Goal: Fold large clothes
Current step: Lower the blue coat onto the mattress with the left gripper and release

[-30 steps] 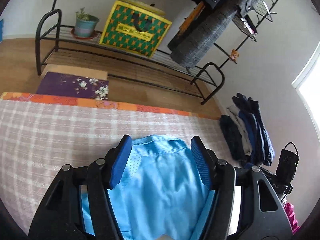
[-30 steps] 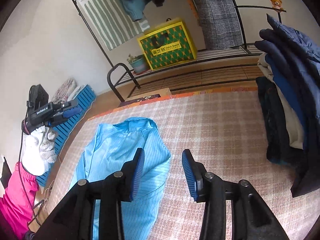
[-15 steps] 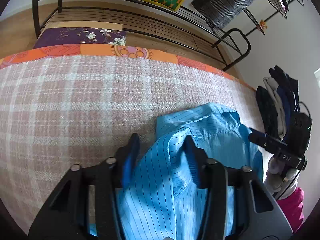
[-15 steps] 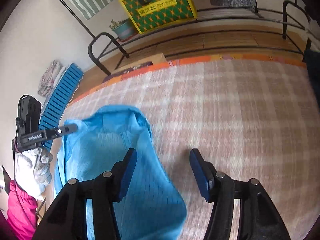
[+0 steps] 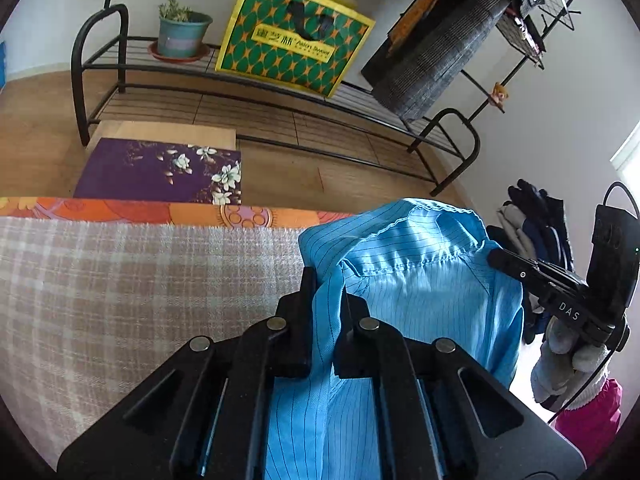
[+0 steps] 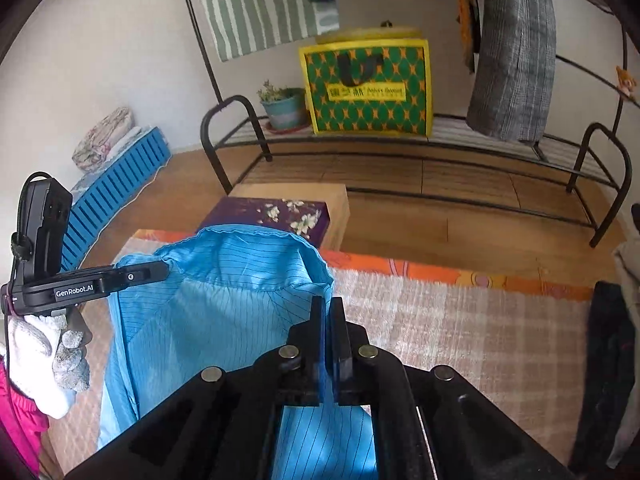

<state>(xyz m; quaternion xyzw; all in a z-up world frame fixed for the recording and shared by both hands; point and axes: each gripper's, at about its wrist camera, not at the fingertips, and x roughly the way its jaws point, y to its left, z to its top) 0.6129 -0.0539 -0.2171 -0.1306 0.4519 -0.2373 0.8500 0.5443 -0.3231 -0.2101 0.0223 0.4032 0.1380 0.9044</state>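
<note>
Fabric that lay flat a second ago is now lifted: the blue pinstriped jacket [image 5: 420, 280] hangs above the pink plaid blanket [image 5: 120, 280], its thin, smooth cloth draping in soft folds below a stitched collar. The left gripper [image 5: 326, 284] and right gripper [image 6: 325, 312], wide apart before, are each clamped on a shoulder edge. Both point forward at matching height, held by white-gloved hands [image 6: 36, 352].

White walls [image 5: 560, 112], wooden floor [image 6: 460, 224], black metal rack [image 5: 280, 92], plaid rug [image 5: 120, 280]
</note>
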